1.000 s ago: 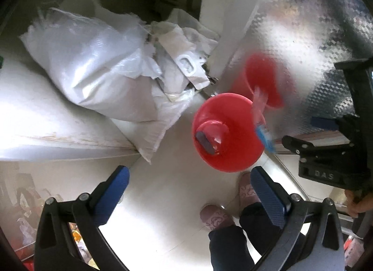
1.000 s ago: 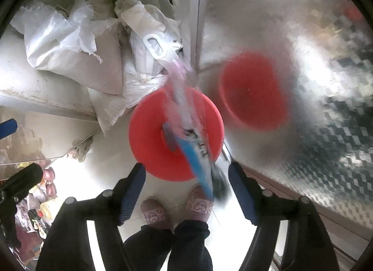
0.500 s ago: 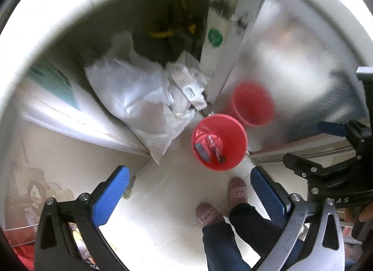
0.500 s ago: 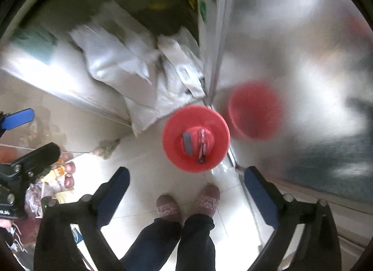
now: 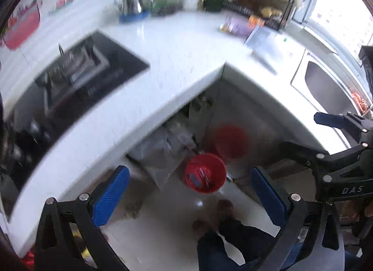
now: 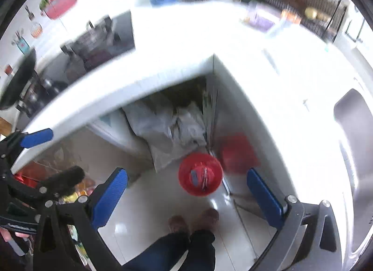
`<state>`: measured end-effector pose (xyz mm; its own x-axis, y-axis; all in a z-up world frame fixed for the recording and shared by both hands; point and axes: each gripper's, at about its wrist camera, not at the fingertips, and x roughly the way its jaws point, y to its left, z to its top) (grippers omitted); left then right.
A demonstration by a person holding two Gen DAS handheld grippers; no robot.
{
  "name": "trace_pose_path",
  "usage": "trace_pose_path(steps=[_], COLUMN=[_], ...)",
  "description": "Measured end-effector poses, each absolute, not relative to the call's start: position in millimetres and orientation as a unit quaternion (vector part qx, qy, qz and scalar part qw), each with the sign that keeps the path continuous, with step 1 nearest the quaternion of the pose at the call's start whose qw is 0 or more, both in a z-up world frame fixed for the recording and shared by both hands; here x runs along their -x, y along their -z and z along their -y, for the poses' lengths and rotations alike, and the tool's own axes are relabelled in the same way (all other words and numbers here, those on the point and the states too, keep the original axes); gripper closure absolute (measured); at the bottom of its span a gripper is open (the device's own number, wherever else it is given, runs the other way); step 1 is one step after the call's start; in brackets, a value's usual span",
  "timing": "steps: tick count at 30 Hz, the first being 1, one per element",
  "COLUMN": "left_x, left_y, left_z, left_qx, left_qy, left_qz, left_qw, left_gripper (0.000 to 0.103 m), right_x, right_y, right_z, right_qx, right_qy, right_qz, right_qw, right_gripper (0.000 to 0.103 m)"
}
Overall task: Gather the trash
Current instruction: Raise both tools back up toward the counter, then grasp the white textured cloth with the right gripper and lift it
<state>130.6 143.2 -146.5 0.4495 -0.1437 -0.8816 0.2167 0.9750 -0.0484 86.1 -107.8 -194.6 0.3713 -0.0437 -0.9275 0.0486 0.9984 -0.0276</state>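
Since a second ago we see both grippers lifted high above the floor, so the white counter [image 5: 177,66] now fills the views, and the wrapper that was dropping then now lies in the one red bin [image 5: 205,172] on the floor by the open cabinet. We count two grippers, the left gripper [image 5: 190,195] and the right gripper [image 6: 187,195], both with jaws spread wide and nothing between them, and two pieces of trash [image 6: 199,176] in the bin. Around it we see white sacks [image 6: 163,129] in the cabinet, a stove [image 5: 77,77], a sink [image 5: 326,89], a rack [image 5: 258,3] and the person's two feet [image 6: 193,221]; the picture is blurred.
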Motion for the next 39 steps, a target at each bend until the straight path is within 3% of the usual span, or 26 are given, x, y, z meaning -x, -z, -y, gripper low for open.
trace_pose_path(steps=[5,16,25,39], left_x=[-132.3,-145.4,-174.4,-269.0], left_y=[108.6,47.1,34.0,49.7], left_z=[-138.9,-99.7,-51.2,31.3], left_qx=[-0.048,-0.068,-0.086,-0.118], left_qy=[0.121,0.157,0.185,0.214], left_qz=[-0.481,-0.424,-0.408,-0.428], left_qw=[0.867,0.889,0.89,0.87], left_gripper=[0.0,0.0,0.0,0.0], right_x=[-77.7,-70.0,-64.0,-107.1], right_y=[141.2,86.7,51.4,51.4], right_z=[111.6,124.6,161.1,254.8], right_qx=[0.007,0.002,-0.009,-0.046], right_qy=[0.056,0.1,0.133,0.165], right_qz=[-0.51,-0.465,-0.44,-0.456], right_qw=[0.858,0.88,0.888,0.873], right_gripper=[0.001,0.001,0.001,0.0])
